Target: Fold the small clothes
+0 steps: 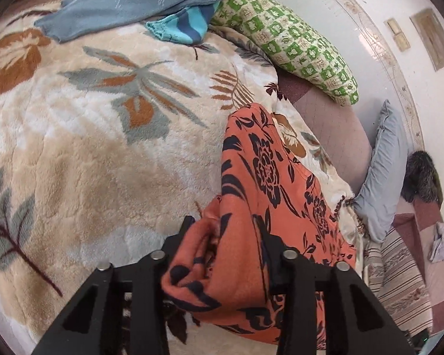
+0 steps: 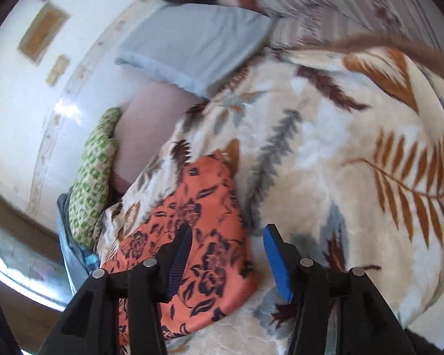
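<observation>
Your left gripper (image 1: 228,236) clamps the bunched orange garment (image 1: 269,183); your right gripper (image 2: 226,254) gapes empty, so any tug could undo the fold

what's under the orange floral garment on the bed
The orange garment lies on the cream leaf-print blanket, which shows all around it. A bunched fold sits between the left gripper fingers. Whatever lies directly beneath the garment is covered.

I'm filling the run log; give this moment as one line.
task: fold small clothes | left gripper: shut on orange floral garment | right gripper: open above it | surface: leaf-print blanket
</observation>
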Tool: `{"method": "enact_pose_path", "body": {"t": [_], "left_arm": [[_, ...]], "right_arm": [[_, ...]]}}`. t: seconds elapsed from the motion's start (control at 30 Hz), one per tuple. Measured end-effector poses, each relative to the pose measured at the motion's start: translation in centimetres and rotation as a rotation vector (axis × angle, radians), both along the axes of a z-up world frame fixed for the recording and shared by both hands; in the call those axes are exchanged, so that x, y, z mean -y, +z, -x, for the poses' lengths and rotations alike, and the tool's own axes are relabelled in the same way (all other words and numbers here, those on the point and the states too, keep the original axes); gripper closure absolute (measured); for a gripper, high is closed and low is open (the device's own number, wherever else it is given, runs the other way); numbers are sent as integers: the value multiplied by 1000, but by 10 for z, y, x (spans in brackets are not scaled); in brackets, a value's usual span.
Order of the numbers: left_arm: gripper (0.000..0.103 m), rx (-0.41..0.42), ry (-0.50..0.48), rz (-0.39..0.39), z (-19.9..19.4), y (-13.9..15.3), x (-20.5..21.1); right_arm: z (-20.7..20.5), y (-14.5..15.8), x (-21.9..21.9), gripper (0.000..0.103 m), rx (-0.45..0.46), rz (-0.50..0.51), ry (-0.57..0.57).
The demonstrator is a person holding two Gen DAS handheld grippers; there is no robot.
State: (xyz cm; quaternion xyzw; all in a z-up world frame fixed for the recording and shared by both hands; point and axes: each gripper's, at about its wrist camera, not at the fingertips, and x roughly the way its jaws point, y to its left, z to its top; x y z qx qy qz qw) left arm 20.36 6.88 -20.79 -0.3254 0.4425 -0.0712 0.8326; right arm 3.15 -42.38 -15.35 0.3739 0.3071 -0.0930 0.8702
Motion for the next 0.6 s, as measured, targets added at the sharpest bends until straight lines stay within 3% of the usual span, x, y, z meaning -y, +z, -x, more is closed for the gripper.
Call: {"method": "enact_pose_path", "body": {"t": [0.03, 0.1, 0.2, 0.37, 0.43, 0.5, 0.6], "left_arm": [[66, 2, -1, -1, -1, 0, 1], [67, 6, 1, 1, -1, 1, 0], [68, 9, -2, 5, -1, 0, -1], [70, 48, -35, -6, 3, 8, 0], [70, 81, -60, -26, 6, 17, 3], [71, 124, -85, -66, 10, 32, 11], [71, 196, -117, -98, 19, 61, 26]], "right_arm": [[-13, 3, -17, 50, -3, 15, 70], [-42, 3, -56, 65, -26, 56, 208], [-86, -1, -112, 73, -55, 128, 373], [-133, -32, -160, 76, -96, 144, 462], [-152, -75, -156, 76, -218, 63, 477], [-147, -85, -139, 92, -162, -30, 428], [-147, -86, -124, 93, -192, -145, 461]]}}
